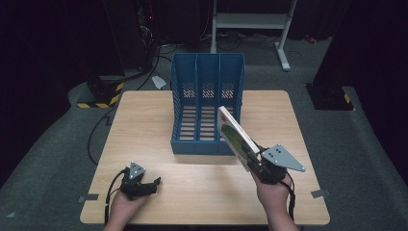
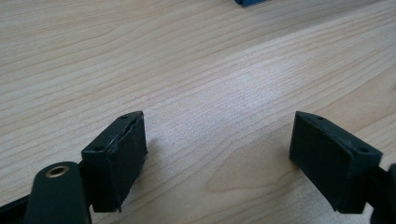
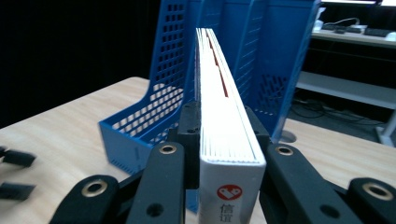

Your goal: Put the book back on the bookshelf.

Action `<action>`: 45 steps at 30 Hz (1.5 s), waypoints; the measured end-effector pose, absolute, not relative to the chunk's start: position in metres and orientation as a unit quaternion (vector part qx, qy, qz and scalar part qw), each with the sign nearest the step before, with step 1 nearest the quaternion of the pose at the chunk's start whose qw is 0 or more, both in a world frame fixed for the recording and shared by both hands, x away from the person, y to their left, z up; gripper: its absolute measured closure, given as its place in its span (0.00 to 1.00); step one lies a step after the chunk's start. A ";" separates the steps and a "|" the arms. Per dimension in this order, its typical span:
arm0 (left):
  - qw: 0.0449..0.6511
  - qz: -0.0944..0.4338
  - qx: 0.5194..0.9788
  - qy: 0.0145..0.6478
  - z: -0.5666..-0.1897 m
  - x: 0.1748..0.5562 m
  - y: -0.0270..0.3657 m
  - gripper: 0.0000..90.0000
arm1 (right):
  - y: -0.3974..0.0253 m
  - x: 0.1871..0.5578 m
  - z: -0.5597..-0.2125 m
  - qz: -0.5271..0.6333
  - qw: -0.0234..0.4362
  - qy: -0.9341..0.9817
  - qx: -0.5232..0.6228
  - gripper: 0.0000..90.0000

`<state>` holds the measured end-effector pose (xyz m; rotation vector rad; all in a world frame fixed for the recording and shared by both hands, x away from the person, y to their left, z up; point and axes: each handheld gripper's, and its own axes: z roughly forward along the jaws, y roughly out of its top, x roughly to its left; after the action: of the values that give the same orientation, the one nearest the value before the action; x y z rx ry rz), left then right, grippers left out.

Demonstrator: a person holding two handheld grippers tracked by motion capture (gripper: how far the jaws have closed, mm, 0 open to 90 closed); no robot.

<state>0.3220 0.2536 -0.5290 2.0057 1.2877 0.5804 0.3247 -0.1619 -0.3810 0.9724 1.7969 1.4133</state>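
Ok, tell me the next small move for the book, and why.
Probably carry the book forward and up toward the rack. The right gripper is shut on it near the spine, holding it on edge off the table, just in front of the rack's right slot, whose slots all look empty. The left gripper rests open, so it likely stays put.

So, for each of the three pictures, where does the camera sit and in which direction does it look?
High view: above the person's side, looking forward and down on the table; both forearms enter from below.
Left gripper view: rides the left gripper, low over bare wood; its open jaws show.
Right gripper view: rides the right gripper, facing the blue file rack; jaws clamp a book.
Shared: rack and book appear in the high and right gripper views.
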 end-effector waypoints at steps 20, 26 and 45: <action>0.336 0.224 0.771 0.493 -0.529 0.322 0.254 0.21 | -0.146 0.390 -0.377 0.515 0.349 0.659 0.422 0.84; 0.336 0.224 0.771 0.493 -0.529 0.322 0.254 0.21 | -0.140 0.405 -0.378 0.511 0.355 0.653 0.431 0.84; 0.338 0.223 0.770 0.494 -0.529 0.322 0.254 0.21 | -0.122 0.452 -0.387 0.480 0.355 0.652 0.468 0.84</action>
<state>0.3219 0.2535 -0.5289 2.0058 1.2868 0.5801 0.4524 -0.1221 -0.3869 1.2085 1.6851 1.2400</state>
